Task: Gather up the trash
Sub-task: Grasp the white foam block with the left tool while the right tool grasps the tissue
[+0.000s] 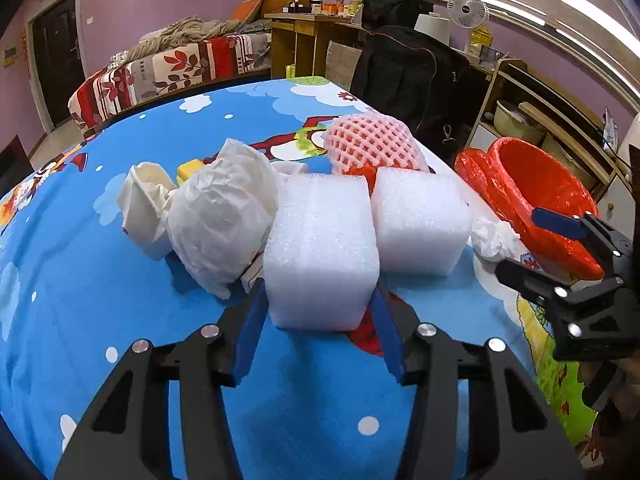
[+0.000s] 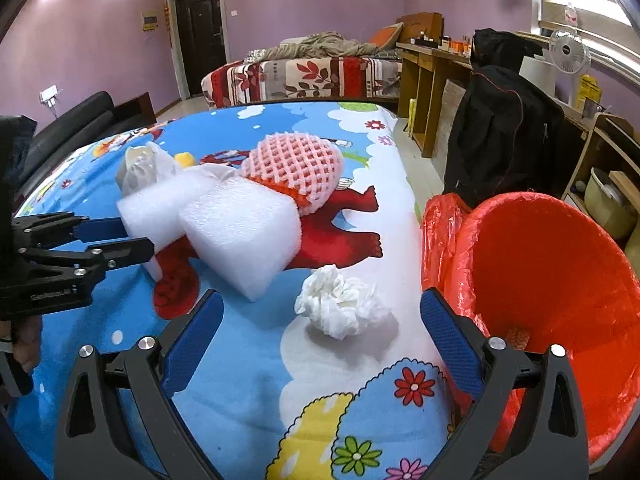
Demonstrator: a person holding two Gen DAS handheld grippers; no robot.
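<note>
My left gripper (image 1: 320,312) clamps a white foam block (image 1: 320,252) on the cartoon-print blue tablecloth (image 1: 120,300).
My right gripper (image 2: 320,344) – jaws wide apart – frames a crumpled white tissue (image 2: 340,304), beside the red-lined bin (image 2: 560,280).

Table (image 2: 248,408): two foam blocks side by side, near block (image 1: 320,252) btwn left gripper (image 1: 320,320) jaws. Net sleeve (image 1: 370,144) behind them, bag (image 1: 224,216) to left. Tissue wad (image 2: 340,306) right of blocks, ahead of right gripper (image 2: 320,344). Bin (image 2: 552,300) off table's right edge.
</note>
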